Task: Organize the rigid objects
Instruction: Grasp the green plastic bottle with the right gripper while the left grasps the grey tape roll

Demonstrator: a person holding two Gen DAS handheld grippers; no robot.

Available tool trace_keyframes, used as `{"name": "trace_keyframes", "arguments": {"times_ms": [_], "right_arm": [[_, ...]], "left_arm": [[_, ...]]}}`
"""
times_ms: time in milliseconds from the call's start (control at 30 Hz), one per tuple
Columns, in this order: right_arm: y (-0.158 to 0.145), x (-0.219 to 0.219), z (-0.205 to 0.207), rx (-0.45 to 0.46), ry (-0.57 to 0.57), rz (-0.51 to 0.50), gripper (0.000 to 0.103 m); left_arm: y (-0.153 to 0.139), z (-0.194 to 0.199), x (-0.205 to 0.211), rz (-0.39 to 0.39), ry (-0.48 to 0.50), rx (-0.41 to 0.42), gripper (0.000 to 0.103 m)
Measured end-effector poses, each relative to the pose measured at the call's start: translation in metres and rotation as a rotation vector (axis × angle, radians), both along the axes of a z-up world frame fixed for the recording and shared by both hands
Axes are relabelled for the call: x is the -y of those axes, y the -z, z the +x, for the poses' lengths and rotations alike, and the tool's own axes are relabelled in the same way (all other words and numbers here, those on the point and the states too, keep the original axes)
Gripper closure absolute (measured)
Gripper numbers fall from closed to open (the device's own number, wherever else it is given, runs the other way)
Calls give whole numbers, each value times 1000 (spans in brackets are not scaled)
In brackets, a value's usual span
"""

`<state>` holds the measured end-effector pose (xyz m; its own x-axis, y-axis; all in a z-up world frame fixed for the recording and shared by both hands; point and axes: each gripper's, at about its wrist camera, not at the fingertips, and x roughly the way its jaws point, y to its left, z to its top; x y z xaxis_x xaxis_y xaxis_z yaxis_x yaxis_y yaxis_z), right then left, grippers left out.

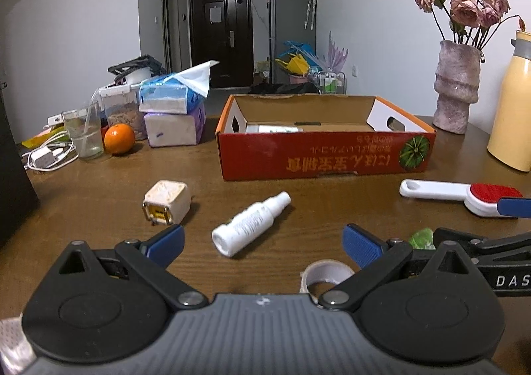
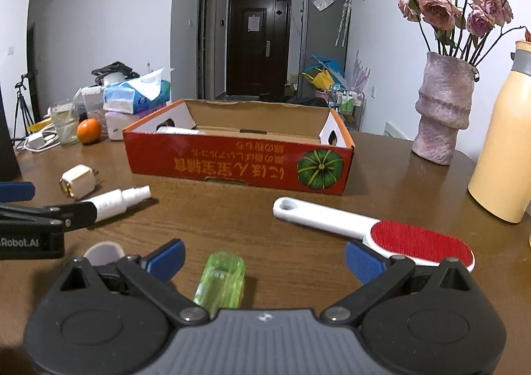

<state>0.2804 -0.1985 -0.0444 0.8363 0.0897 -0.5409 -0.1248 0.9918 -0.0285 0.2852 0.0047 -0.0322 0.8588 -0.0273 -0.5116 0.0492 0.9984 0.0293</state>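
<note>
Both claws stand spread wide and empty: the left gripper (image 1: 262, 244) frames a white spray bottle (image 1: 251, 223) lying on the wooden table (image 1: 99, 189), the right gripper (image 2: 264, 259) a green translucent cap (image 2: 220, 282). Beyond lie a lint brush (image 2: 371, 230) and a charger cube (image 1: 167, 202), then the open red box (image 1: 325, 156).

1. The right hand-held gripper (image 2: 264, 257) hangs wide open above the brown wooden table (image 2: 398, 176).
2. A translucent green plastic cylinder (image 2: 220, 282) lies between its blue fingertips (image 2: 166, 257).
3. A white-handled red lint brush (image 2: 375, 230) lies before the red cardboard box (image 2: 239, 164).
</note>
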Motion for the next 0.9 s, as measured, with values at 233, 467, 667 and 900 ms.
{"name": "trace_keyframes", "arguments": {"times_ms": [233, 467, 667, 900], "right_arm": [[12, -8, -14, -33, -2, -41, 3], [24, -12, -16, -80, 0, -59, 15], [32, -14, -12, -111, -14, -50, 41], [31, -10, -15, -113, -50, 10, 73]], "left_arm": [[7, -9, -1, -15, 9, -37, 0], [11, -13, 1, -14, 24, -56, 0], [13, -11, 0, -19, 29, -72, 0], [15, -10, 2, -17, 43, -84, 0]]}}
